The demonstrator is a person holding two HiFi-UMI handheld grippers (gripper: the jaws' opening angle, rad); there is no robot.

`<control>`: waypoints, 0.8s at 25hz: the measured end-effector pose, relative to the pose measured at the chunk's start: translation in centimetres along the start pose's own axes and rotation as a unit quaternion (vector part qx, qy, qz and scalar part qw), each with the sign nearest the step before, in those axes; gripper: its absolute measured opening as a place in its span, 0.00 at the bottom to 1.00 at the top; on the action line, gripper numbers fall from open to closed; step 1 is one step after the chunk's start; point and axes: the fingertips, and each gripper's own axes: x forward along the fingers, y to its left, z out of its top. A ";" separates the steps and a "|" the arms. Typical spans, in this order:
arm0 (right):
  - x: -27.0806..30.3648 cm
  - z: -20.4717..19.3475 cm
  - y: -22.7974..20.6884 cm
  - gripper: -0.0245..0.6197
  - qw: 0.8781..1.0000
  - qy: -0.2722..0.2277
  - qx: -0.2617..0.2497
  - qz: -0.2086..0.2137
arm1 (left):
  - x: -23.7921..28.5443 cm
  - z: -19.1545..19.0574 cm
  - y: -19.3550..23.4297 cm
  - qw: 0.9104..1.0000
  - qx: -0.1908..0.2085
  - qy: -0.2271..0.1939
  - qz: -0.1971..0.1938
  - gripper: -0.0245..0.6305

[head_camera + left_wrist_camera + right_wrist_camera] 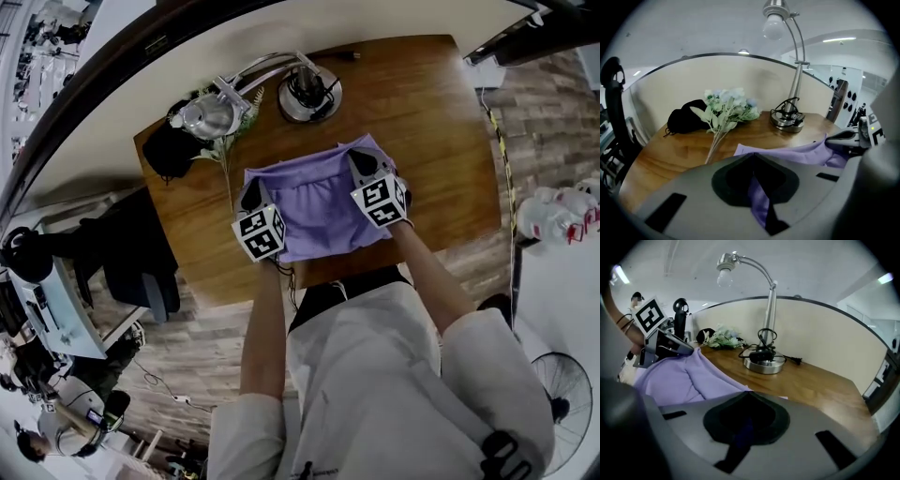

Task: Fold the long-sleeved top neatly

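The left gripper (252, 196) and right gripper (362, 165) are each pinching an edge of the soft lilac long-sleeved top (319, 204), needing level, matched travel for a straight fold.
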 end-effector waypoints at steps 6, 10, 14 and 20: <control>0.3 -0.7 -1.5 0.05 0.999 -0.016 0.036 -0.012 | 1.4 -1.3 2.8 0.998 -0.033 -0.003 0.045 0.07; 0.3 -0.9 -2.2 0.05 0.997 -0.001 0.068 -0.024 | 1.3 -1.6 3.3 0.996 -0.032 -0.005 0.078 0.07; 0.9 -1.0 -2.4 0.05 0.997 0.017 0.070 -0.031 | 1.1 -1.2 3.3 0.997 -0.038 -0.014 0.073 0.07; -3.8 2.1 -4.1 0.08 0.988 -0.057 0.140 -0.041 | -3.5 2.2 3.5 0.994 -0.032 -0.088 0.060 0.07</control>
